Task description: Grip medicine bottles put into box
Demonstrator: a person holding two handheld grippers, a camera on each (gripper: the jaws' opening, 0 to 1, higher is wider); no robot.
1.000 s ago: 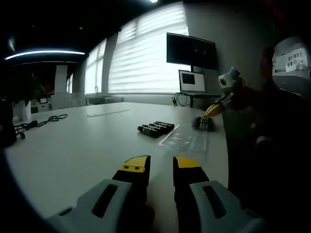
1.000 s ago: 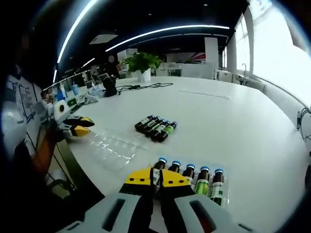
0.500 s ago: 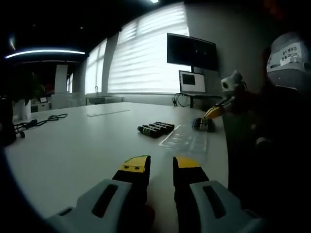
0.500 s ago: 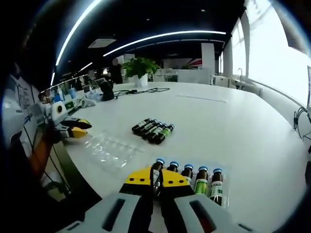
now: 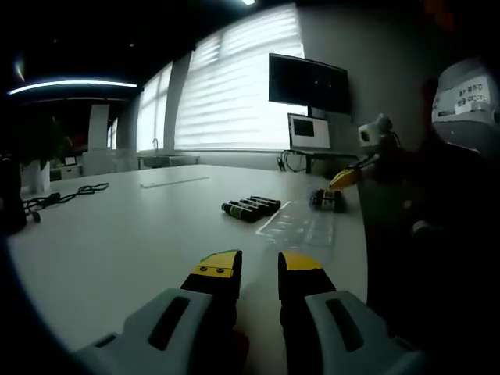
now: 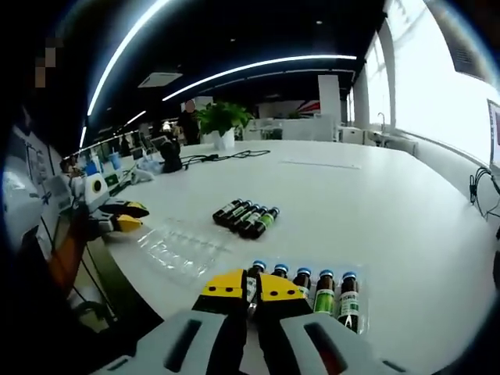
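Observation:
A row of brown medicine bottles with blue caps [image 6: 324,289] lies in a clear box [image 6: 361,283] just ahead of my right gripper [image 6: 251,286]. Its yellow-tipped jaws are shut on the leftmost bottle [image 6: 252,280] of that row. Several more bottles [image 6: 247,216] lie loose side by side mid-table, seen from the left gripper view as a dark cluster of bottles [image 5: 250,207]. My left gripper [image 5: 260,266] hovers low over bare table, open with nothing between its jaws. The right gripper [image 5: 342,180] shows at the far right by the boxed bottles [image 5: 326,199].
An empty clear blister tray [image 6: 181,247] lies between the grippers, near the table's edge [image 6: 117,269]. Black cables [image 6: 223,156] and a potted plant [image 6: 221,121] sit at the far side. A monitor [image 5: 308,82] stands by the window. A person's body [image 5: 437,234] is on the right.
The right gripper's view has shifted slightly, with the bottle row now a little lower in it. The left gripper and the loose bottles have not moved.

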